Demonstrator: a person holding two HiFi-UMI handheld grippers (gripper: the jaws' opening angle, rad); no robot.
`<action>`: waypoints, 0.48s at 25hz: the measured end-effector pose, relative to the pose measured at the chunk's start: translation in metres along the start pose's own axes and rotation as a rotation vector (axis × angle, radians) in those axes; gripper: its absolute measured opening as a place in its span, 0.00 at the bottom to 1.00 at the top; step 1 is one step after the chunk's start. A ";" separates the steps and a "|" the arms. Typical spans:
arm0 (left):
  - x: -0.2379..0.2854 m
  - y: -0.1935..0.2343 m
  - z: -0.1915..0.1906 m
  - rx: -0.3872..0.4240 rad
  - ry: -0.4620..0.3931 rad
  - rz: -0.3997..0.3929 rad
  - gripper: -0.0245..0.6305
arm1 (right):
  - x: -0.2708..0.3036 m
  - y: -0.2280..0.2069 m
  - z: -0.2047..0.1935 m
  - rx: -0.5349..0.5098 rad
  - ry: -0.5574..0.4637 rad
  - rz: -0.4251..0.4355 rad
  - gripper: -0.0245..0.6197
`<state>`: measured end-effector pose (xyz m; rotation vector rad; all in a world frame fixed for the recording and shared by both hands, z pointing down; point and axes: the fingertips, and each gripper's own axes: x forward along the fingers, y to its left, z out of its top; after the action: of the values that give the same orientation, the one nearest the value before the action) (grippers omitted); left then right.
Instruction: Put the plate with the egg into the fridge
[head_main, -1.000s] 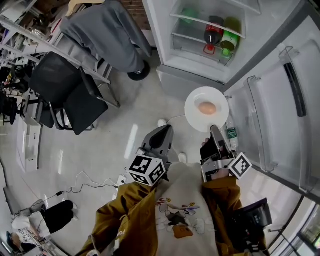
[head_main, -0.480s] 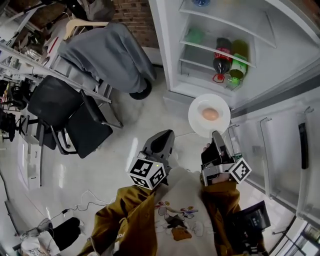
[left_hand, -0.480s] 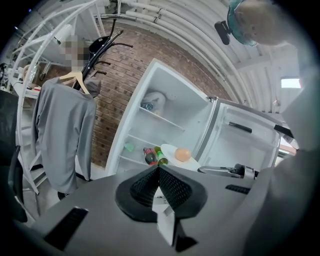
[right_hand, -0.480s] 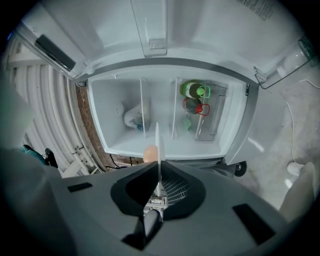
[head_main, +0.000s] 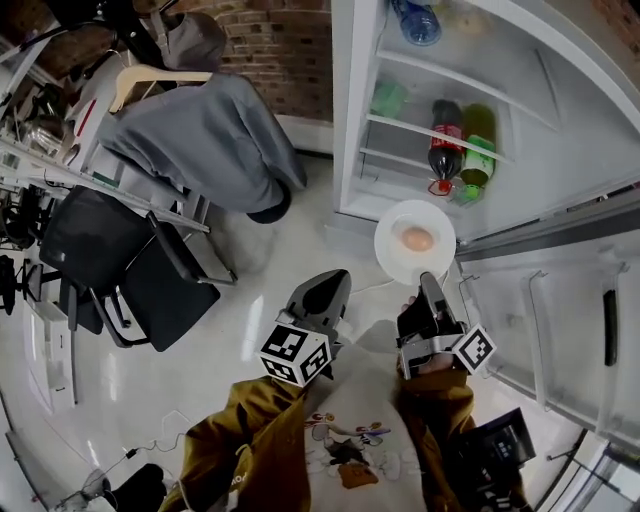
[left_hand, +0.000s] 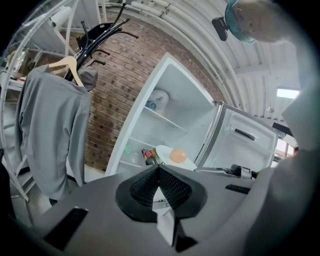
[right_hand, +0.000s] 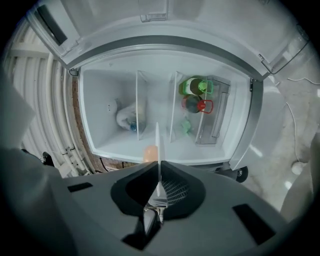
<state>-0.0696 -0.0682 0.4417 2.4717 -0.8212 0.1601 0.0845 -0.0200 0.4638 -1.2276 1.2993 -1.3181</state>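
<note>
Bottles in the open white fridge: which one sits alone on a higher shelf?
The clear bluish plastic bottle, alone on the upper shelf. The dark cola bottle with a red label and the green bottle sit side by side lower down.

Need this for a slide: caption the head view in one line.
Right gripper holds the plate with the egg by its rim before the open fridge.

Your fridge stands open. Its middle shelf looks bare; the cola bottle and green bottle crowd the level below.
</note>
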 end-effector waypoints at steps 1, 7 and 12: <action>0.003 0.002 0.002 -0.005 -0.001 -0.005 0.05 | 0.003 0.000 -0.001 0.000 0.000 -0.005 0.07; 0.016 0.010 0.011 -0.007 -0.004 -0.023 0.05 | 0.022 0.006 0.001 -0.006 0.000 -0.001 0.07; 0.029 0.018 0.024 -0.007 -0.008 -0.009 0.05 | 0.037 0.008 0.011 -0.002 0.010 -0.001 0.07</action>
<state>-0.0575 -0.1077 0.4369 2.4709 -0.8126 0.1447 0.0912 -0.0579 0.4576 -1.2247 1.3080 -1.3249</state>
